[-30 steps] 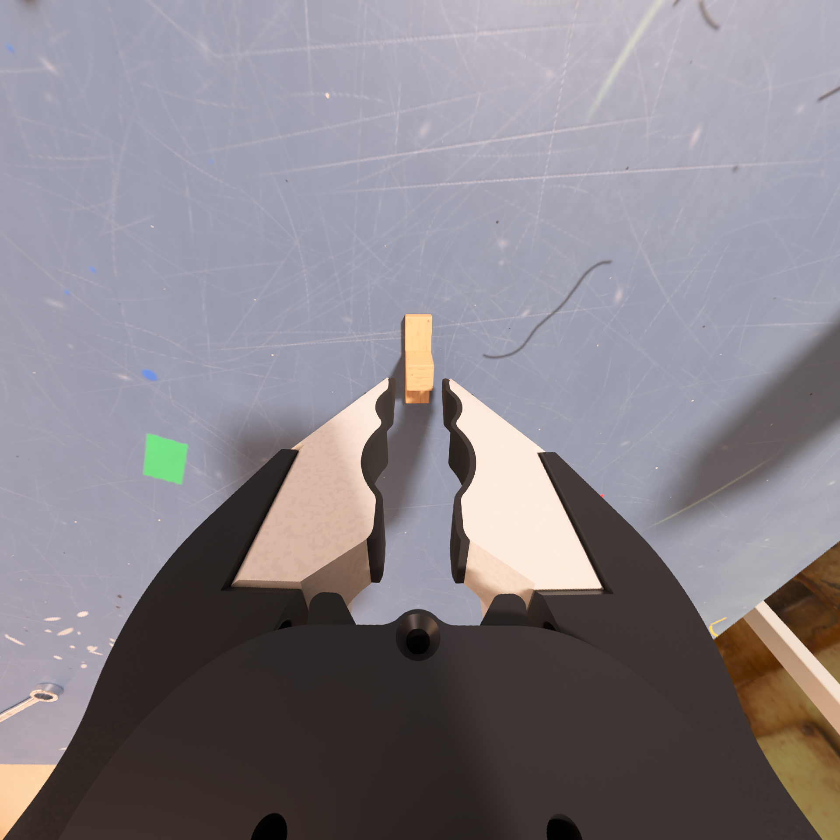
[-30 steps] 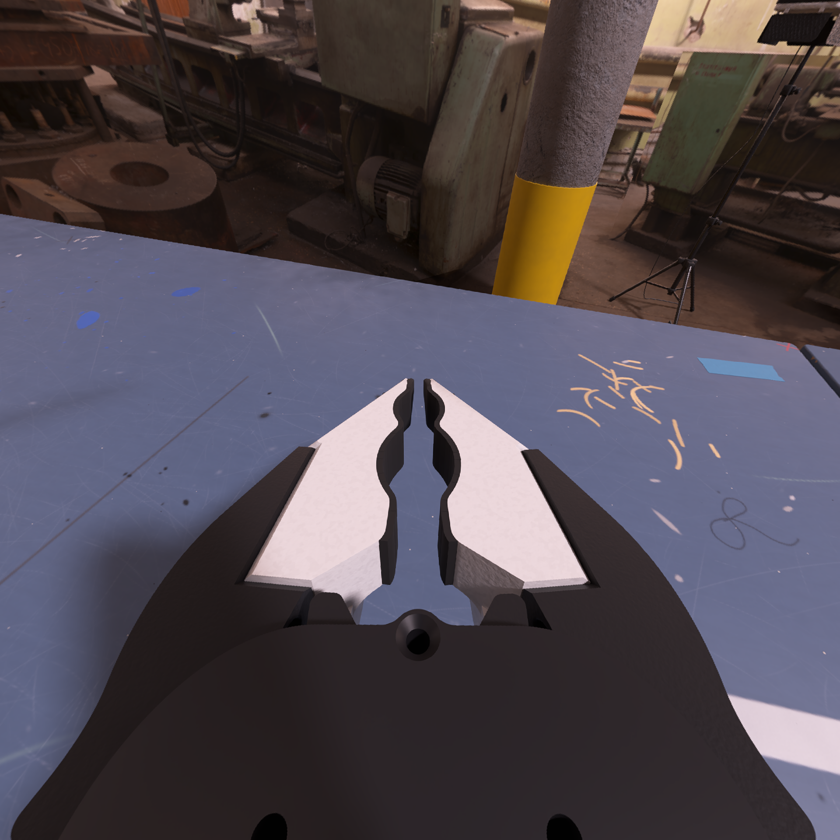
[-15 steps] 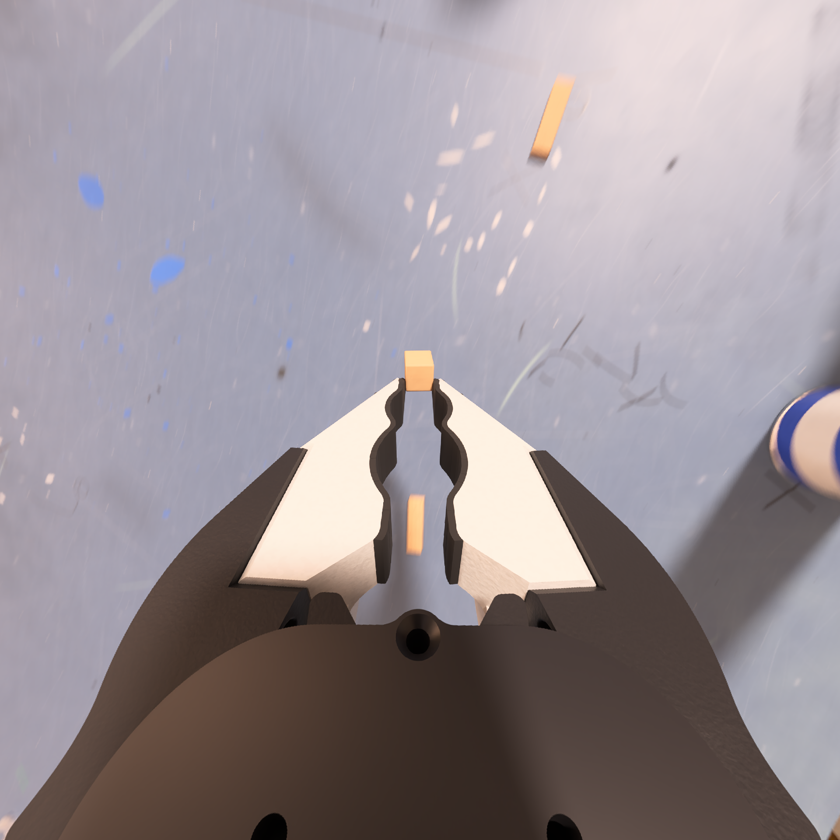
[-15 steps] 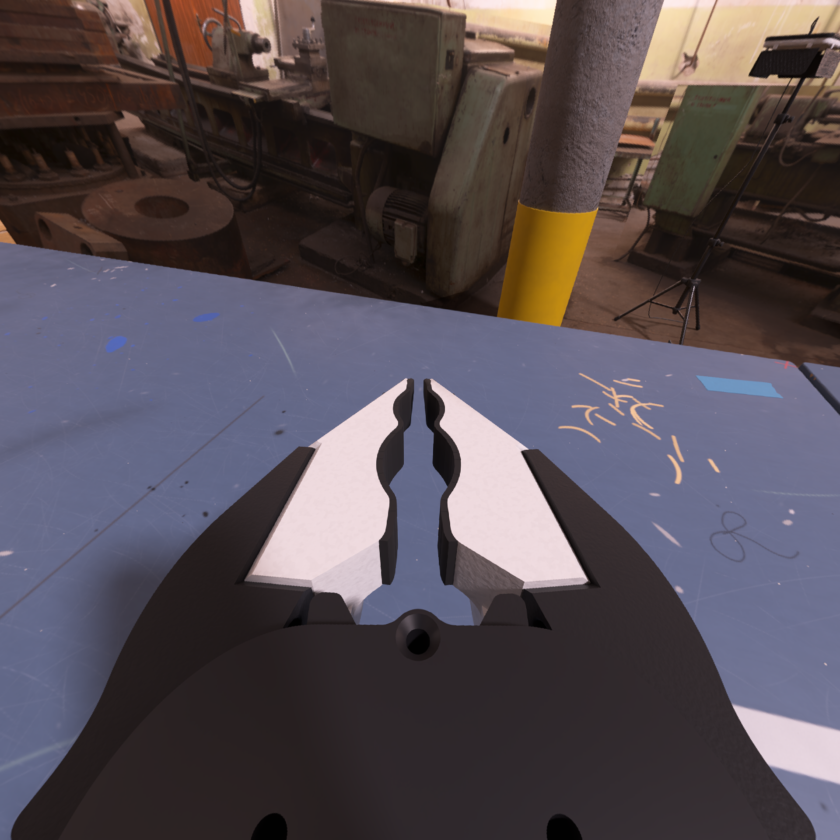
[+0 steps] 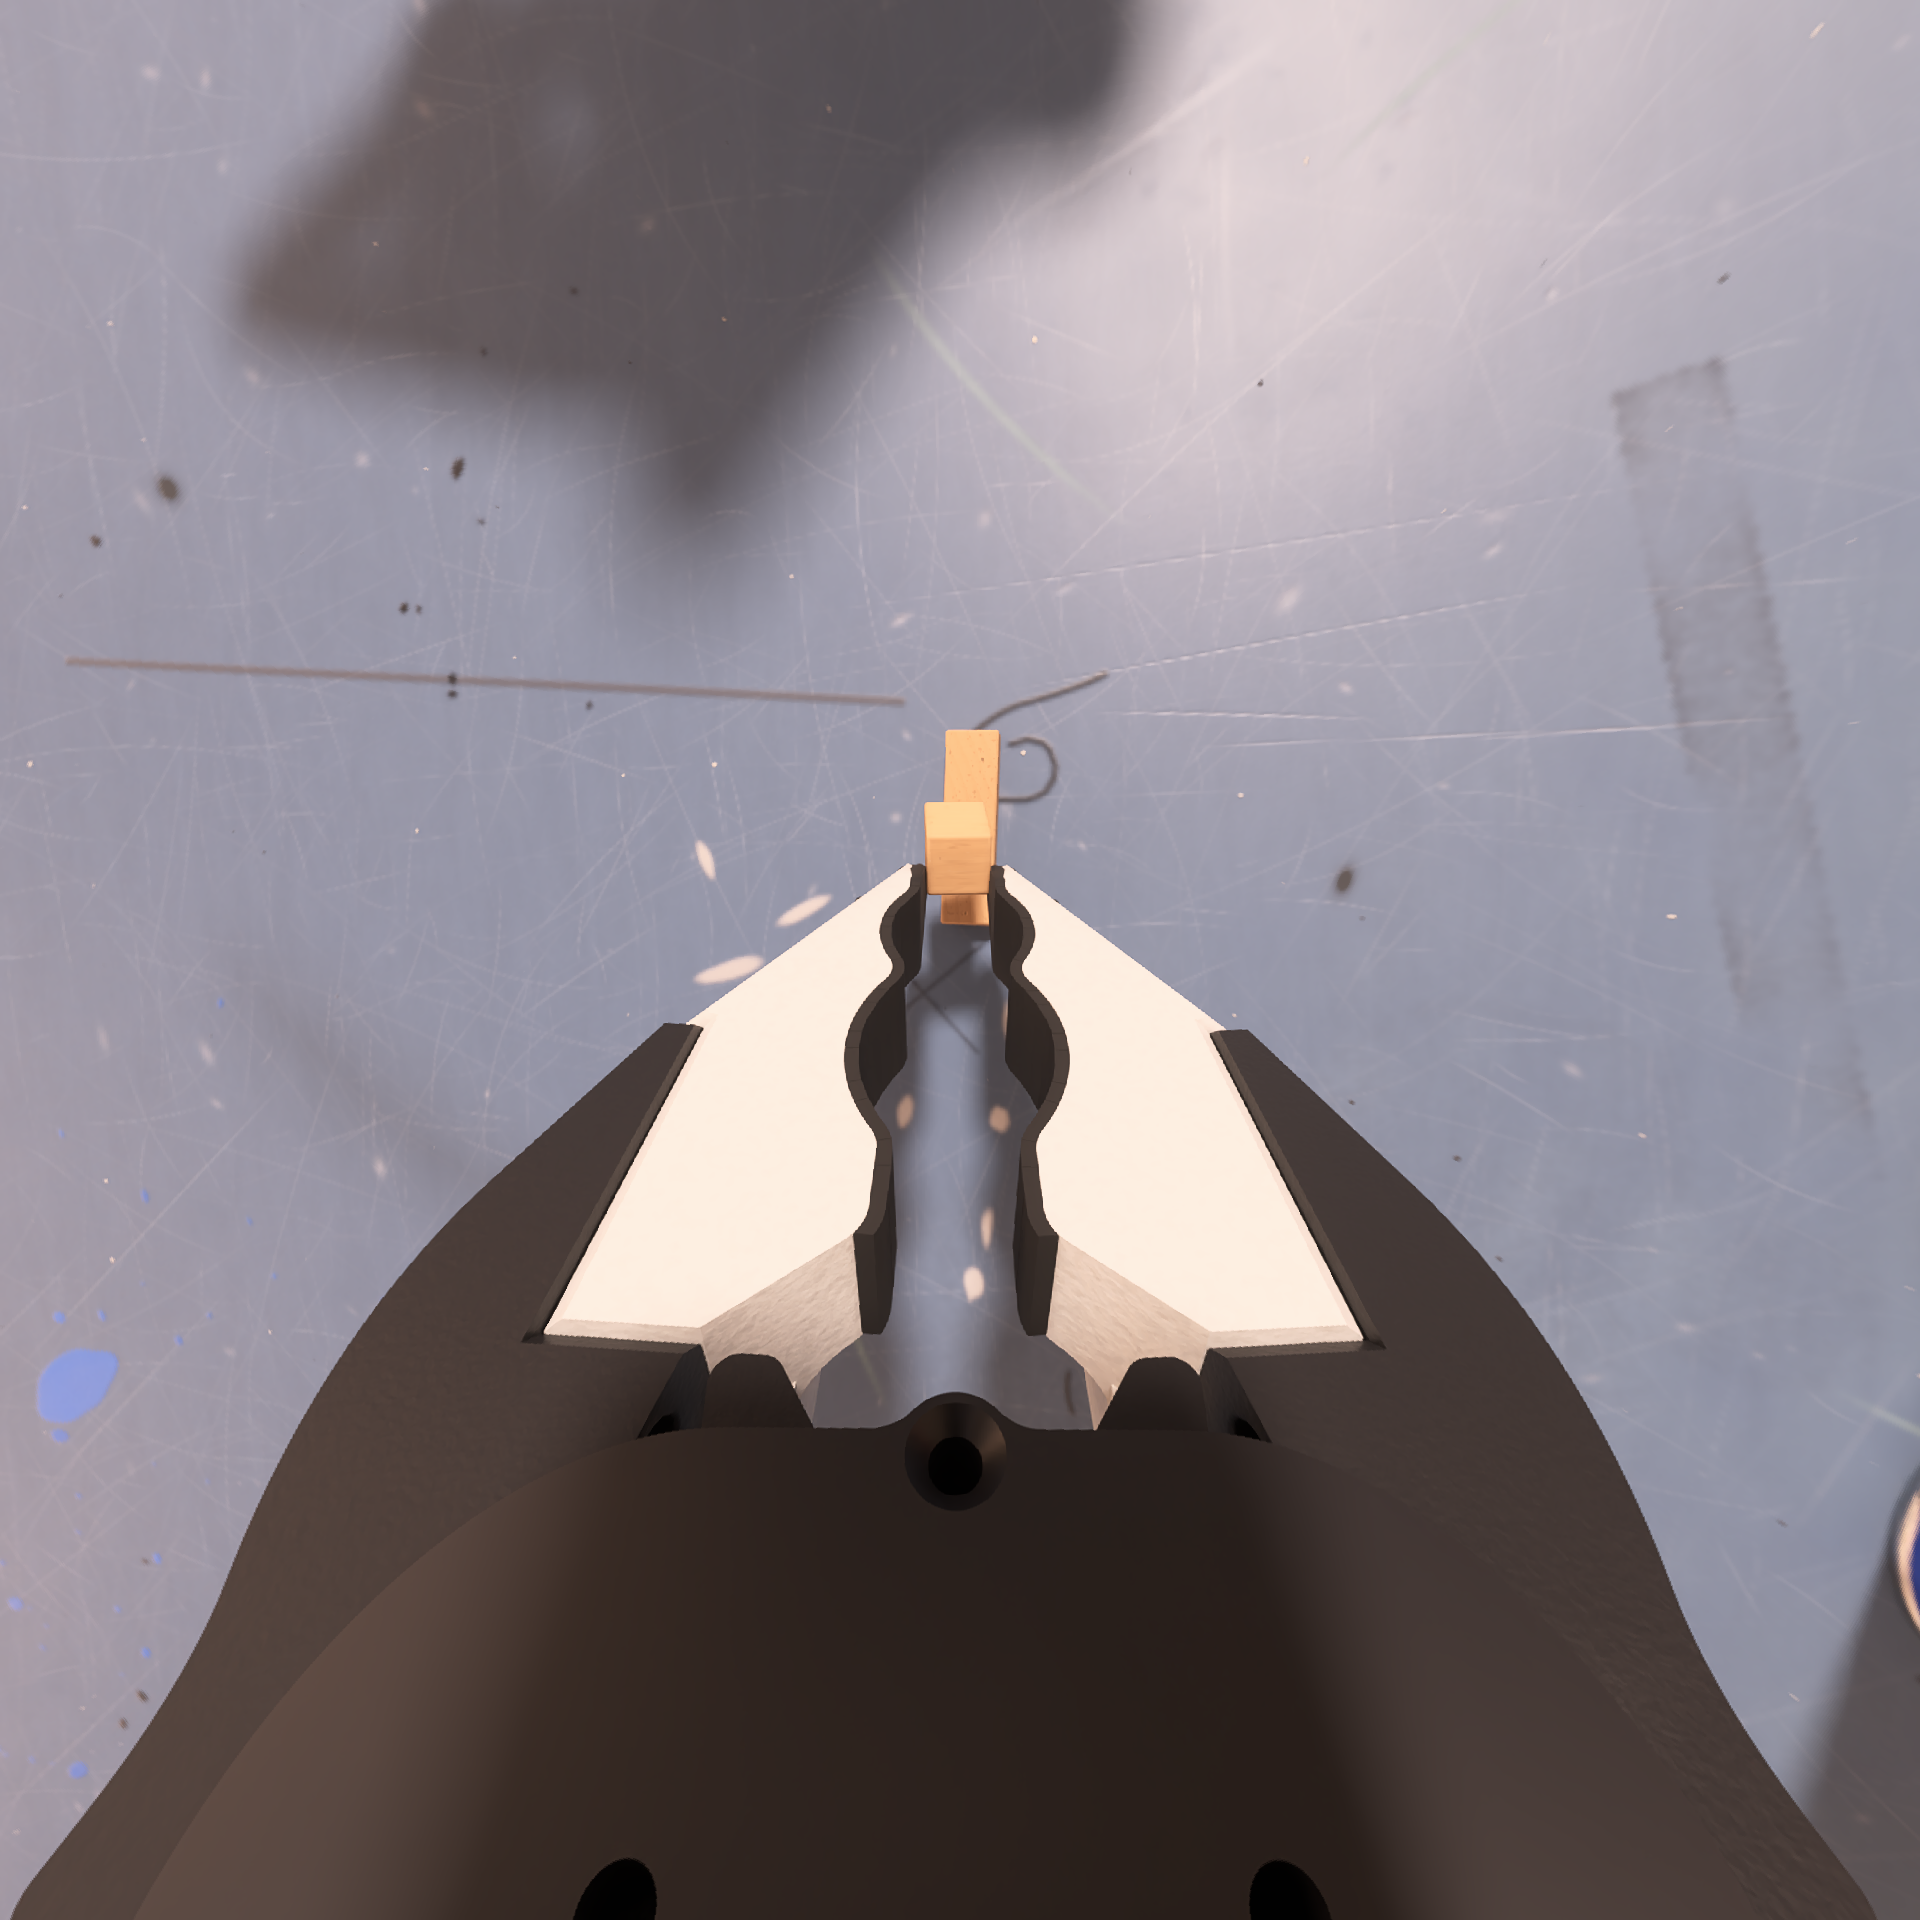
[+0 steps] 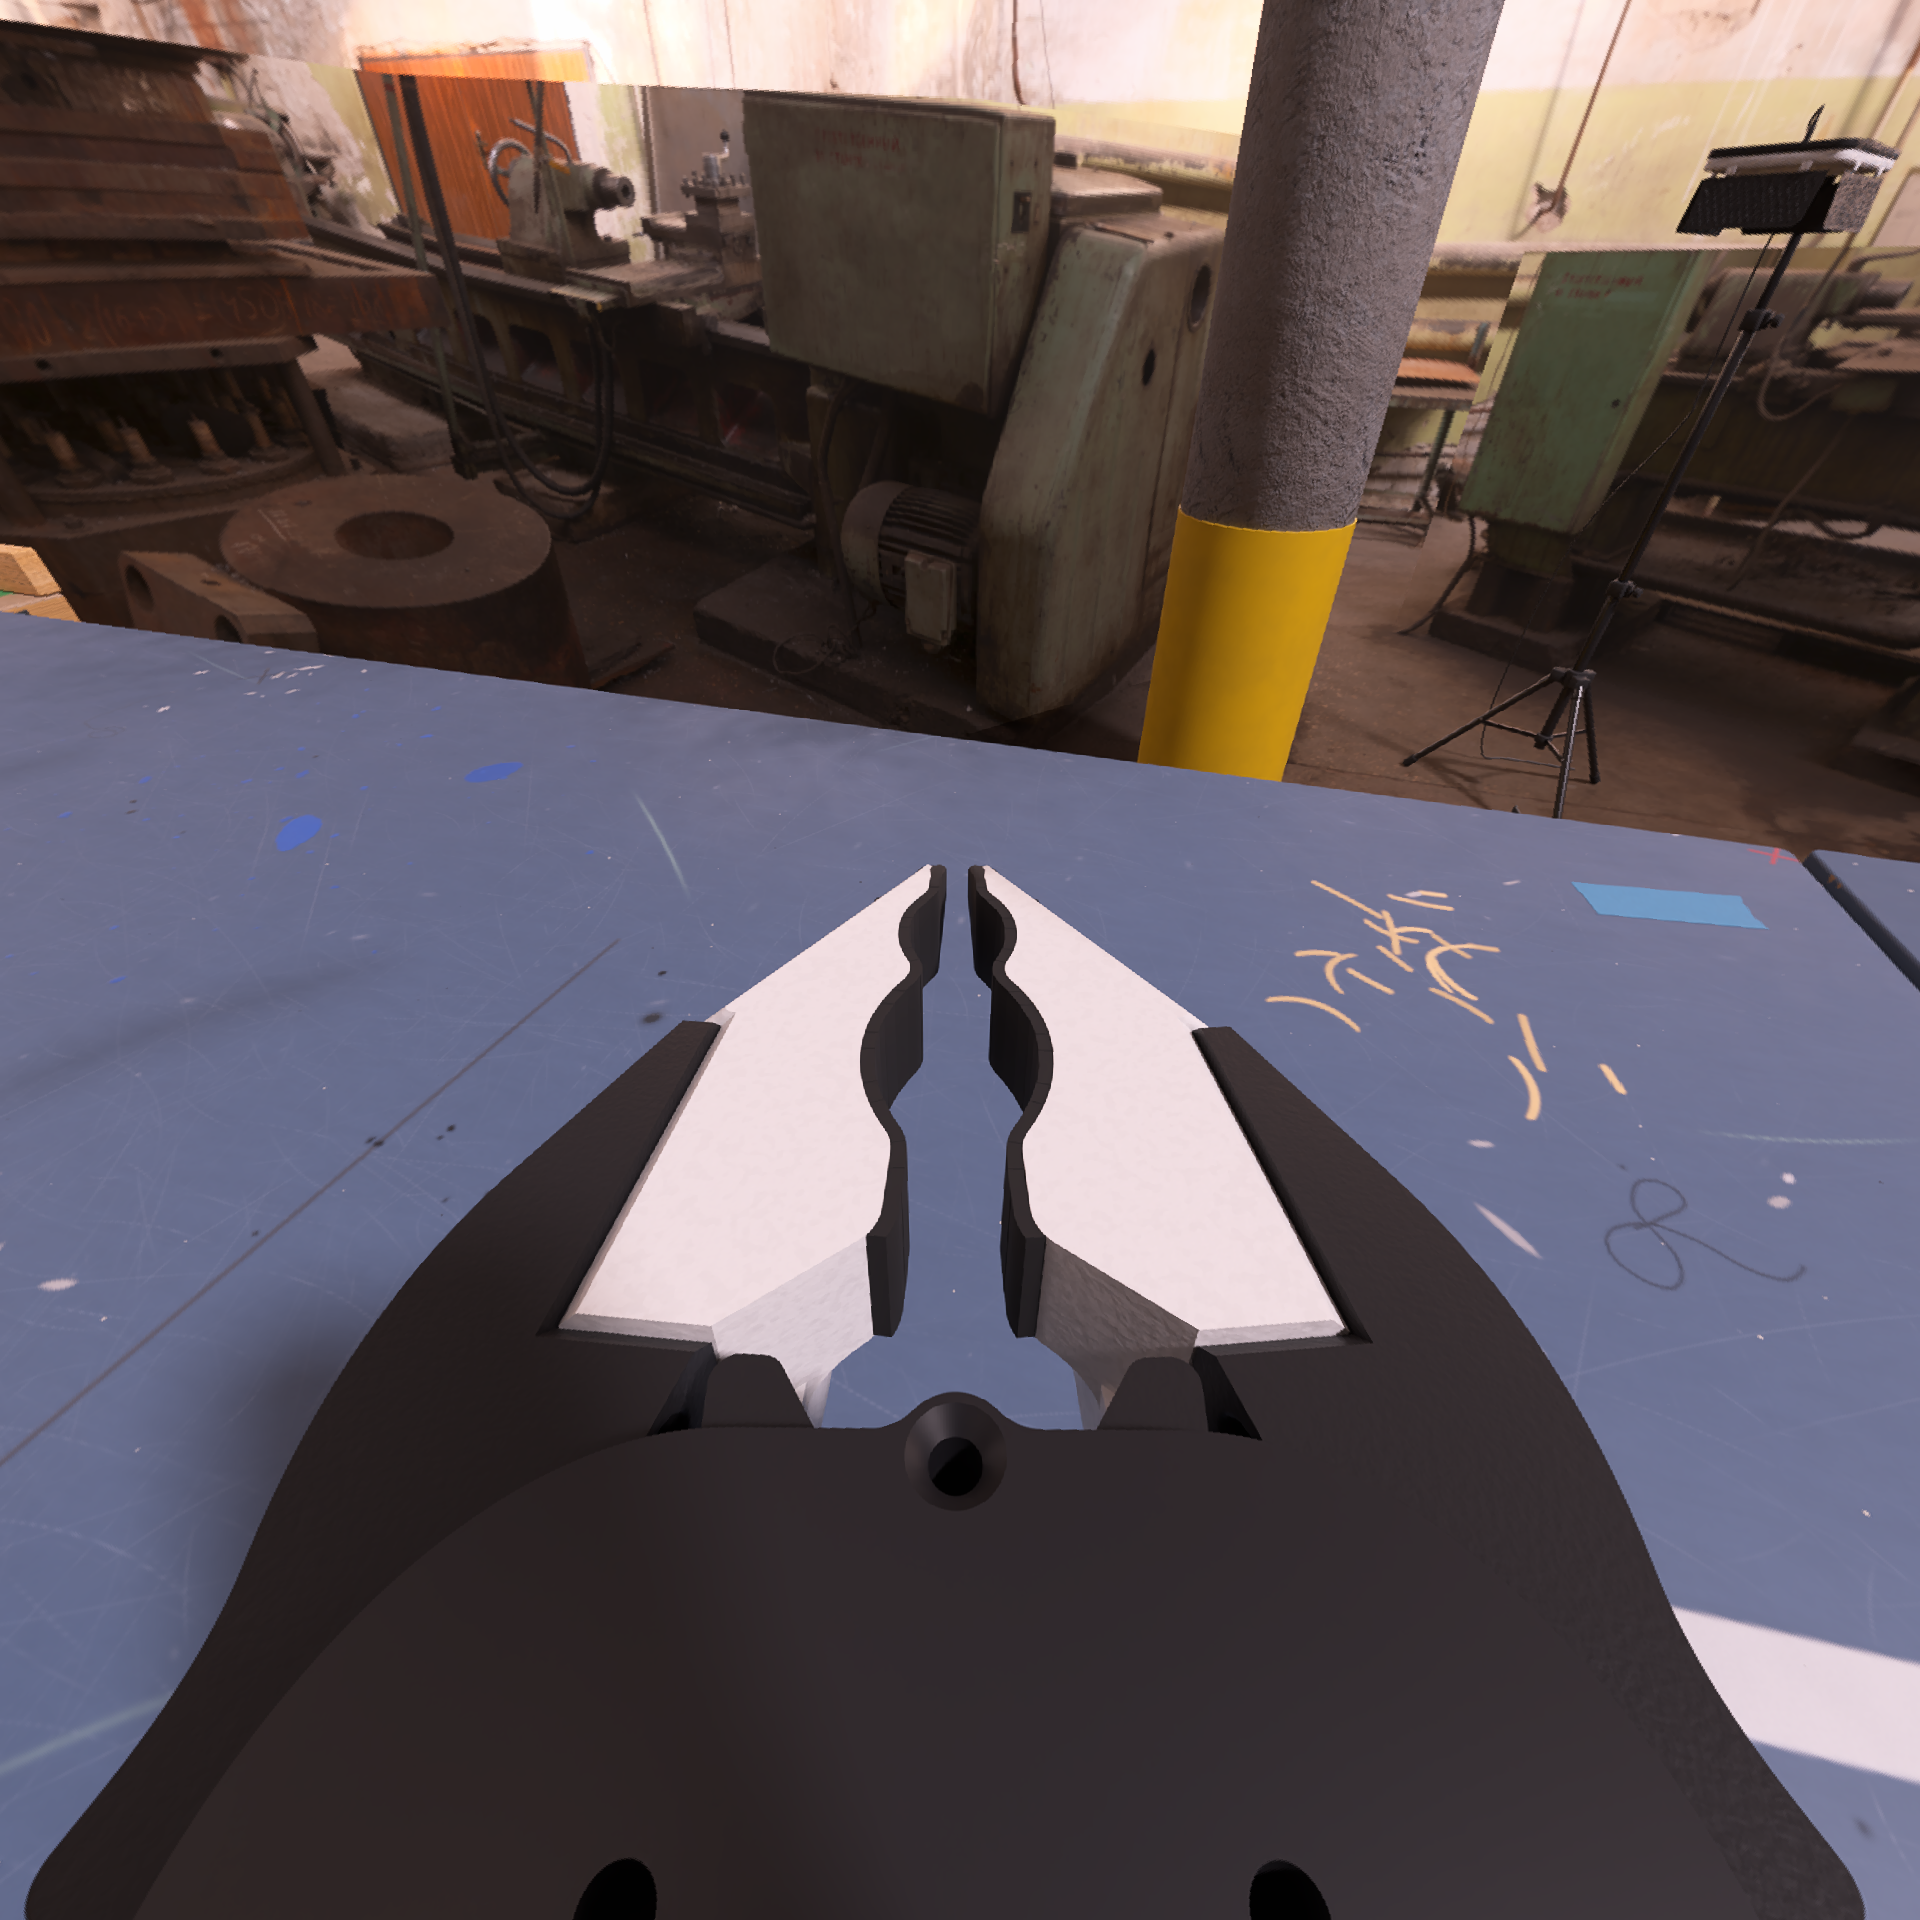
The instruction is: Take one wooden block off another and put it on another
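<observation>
Since the earlier view, a second block has appeared beyond the left gripper (image 5: 957, 883), whose fingers clamp a small light-wood cube (image 5: 957, 856). Just past the fingertips stands an upright light-wood block (image 5: 972, 767) on the blue tabletop (image 5: 416, 935), long axis pointing away. Right gripper (image 6: 957, 883): nearly closed, empty.

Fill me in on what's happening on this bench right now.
The left gripper is shut on a small wooden block, held above the blue table. Directly past its fingertips a second wooden block lies on the table, so the held one looks lined up for placing there, though it is not released yet. The right gripper is shut, holds nothing, and points across a bare stretch of table.
</observation>
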`<state>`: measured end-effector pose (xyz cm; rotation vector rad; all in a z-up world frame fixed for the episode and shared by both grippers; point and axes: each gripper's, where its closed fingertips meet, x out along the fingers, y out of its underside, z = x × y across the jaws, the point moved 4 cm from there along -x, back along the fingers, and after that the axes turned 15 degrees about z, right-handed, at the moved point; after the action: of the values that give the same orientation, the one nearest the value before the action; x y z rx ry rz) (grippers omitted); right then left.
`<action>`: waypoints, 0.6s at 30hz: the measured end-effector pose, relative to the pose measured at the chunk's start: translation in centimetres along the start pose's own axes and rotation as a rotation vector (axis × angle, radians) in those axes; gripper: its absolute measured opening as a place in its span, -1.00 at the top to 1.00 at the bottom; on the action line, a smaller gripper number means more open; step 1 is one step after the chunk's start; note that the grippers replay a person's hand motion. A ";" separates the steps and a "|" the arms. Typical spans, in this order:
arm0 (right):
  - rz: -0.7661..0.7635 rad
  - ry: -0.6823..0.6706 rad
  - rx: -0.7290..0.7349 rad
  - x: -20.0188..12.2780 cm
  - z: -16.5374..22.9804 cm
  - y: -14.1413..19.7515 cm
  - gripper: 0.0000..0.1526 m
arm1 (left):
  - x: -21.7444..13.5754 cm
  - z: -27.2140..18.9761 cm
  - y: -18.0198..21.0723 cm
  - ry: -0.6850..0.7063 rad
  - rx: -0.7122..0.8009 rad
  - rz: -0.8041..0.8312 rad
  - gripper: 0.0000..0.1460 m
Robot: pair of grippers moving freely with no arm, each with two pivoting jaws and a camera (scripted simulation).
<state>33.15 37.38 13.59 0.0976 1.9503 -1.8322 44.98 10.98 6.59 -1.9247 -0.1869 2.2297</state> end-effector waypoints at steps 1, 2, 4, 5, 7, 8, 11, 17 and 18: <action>0.002 -0.001 0.000 0.0 0.0 0.0 0.95 | 0.4 0.0 -0.1 -0.008 0.011 0.010 0.84; 0.004 -0.001 0.000 0.1 0.0 0.1 0.95 | 0.7 -0.1 -0.2 -0.013 0.018 0.015 0.84; 0.012 -0.004 0.000 0.2 0.1 0.2 0.95 | 1.3 -0.2 -0.3 -0.017 0.026 0.011 0.84; 0.015 -0.005 0.000 0.3 0.1 0.3 0.95 | 1.5 -0.2 -0.3 -0.020 0.027 0.009 0.84; 0.019 -0.006 0.001 0.4 0.1 0.4 0.95 | 1.7 -0.1 -0.3 -0.024 0.026 0.007 0.85; 0.020 -0.007 0.001 0.4 0.1 0.4 0.95 | 1.7 -0.1 -0.3 -0.021 0.023 0.001 0.85; 0.025 -0.010 0.004 0.5 0.1 0.5 0.95 | 1.9 0.0 -0.3 -0.015 0.009 -0.019 0.83; 0.017 -0.016 0.009 0.3 0.1 0.3 0.95 | 1.6 0.0 -0.9 0.004 -0.046 -0.102 0.69; 0.016 -0.018 0.010 0.3 0.1 0.3 0.95 | 1.4 0.0 -0.9 -0.004 -0.054 -0.109 0.67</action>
<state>33.02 37.23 13.17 0.1000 1.9231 -1.8263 44.83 12.19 5.39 -1.8889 -0.3470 2.1790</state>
